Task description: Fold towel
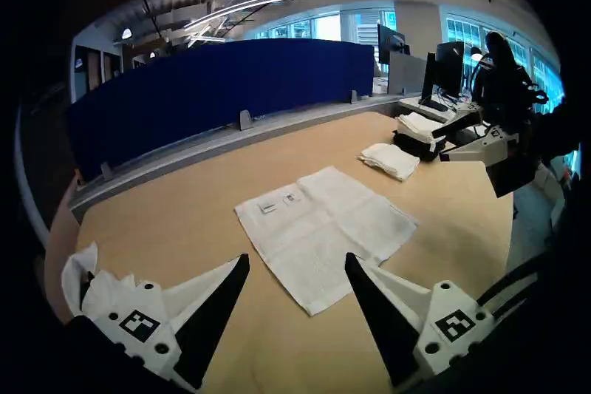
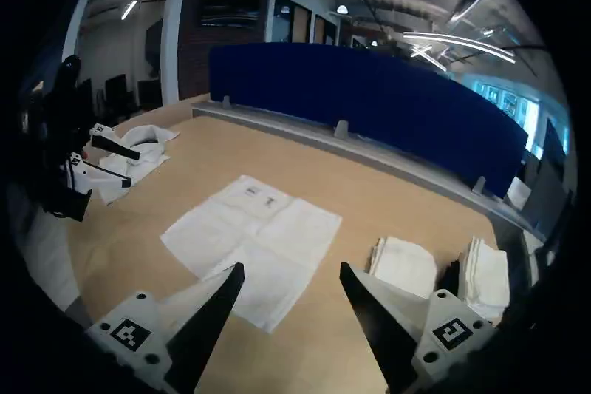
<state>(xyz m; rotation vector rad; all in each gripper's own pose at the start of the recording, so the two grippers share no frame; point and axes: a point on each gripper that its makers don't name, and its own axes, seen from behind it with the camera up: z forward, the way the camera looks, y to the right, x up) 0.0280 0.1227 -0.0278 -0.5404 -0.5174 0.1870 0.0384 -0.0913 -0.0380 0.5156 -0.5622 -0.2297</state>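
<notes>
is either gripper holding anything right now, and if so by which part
Nothing is held. The left gripper and the right gripper are both open, their fingers pressing on nothing. The towel lies spread flat on the table.

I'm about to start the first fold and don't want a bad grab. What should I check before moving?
1. The towel lies flat on the table: ok.
2. The left gripper has open jaws: ok.
3. The right gripper has open jaws: ok.
4. The folded towels lie apart from the towel: ok.
5. A towel corner sits between jaws: not ok, nothing gripped yet.
6. Height of the jaws over the table: cannot tell.
</notes>
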